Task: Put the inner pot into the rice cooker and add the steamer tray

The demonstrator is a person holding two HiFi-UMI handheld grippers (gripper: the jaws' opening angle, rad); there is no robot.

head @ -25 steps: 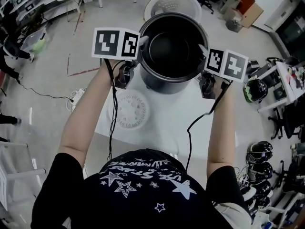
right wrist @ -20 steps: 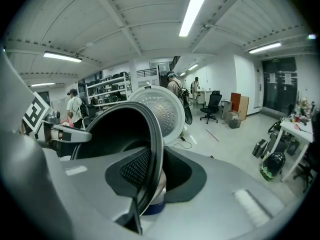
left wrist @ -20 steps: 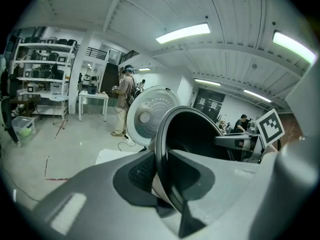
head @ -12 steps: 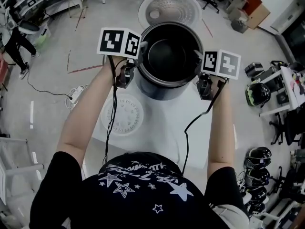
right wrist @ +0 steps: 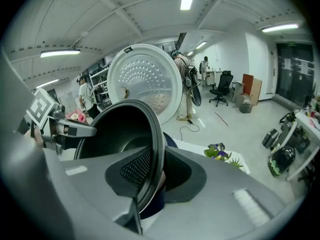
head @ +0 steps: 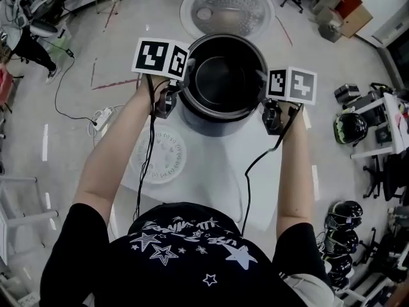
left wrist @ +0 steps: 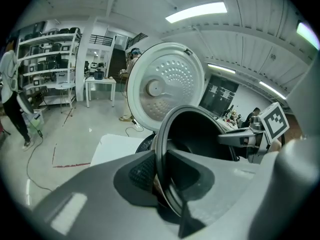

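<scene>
The dark inner pot (head: 222, 82) hangs between my two grippers, just over the rice cooker. The cooker's dark body (left wrist: 145, 144) shows under the pot, and its round white lid (head: 227, 8) stands open behind. My left gripper (head: 184, 77) is shut on the pot's left rim; in the left gripper view the rim (left wrist: 161, 149) runs between the pads. My right gripper (head: 261, 80) is shut on the right rim (right wrist: 157, 134). The white perforated steamer tray (head: 158, 153) lies flat on the white table (head: 211, 171), to the left and nearer me.
A small bunch of flowers (right wrist: 222, 153) lies on the table right of the cooker. Helmets (head: 350, 125) sit on the floor at right. Cables (head: 70, 117) run over the floor at left, where a person (left wrist: 12, 94) stands by shelves.
Both grippers have sunk with the pot, which now looks smaller and lower over the cooker. More of the open lid shows behind it.
</scene>
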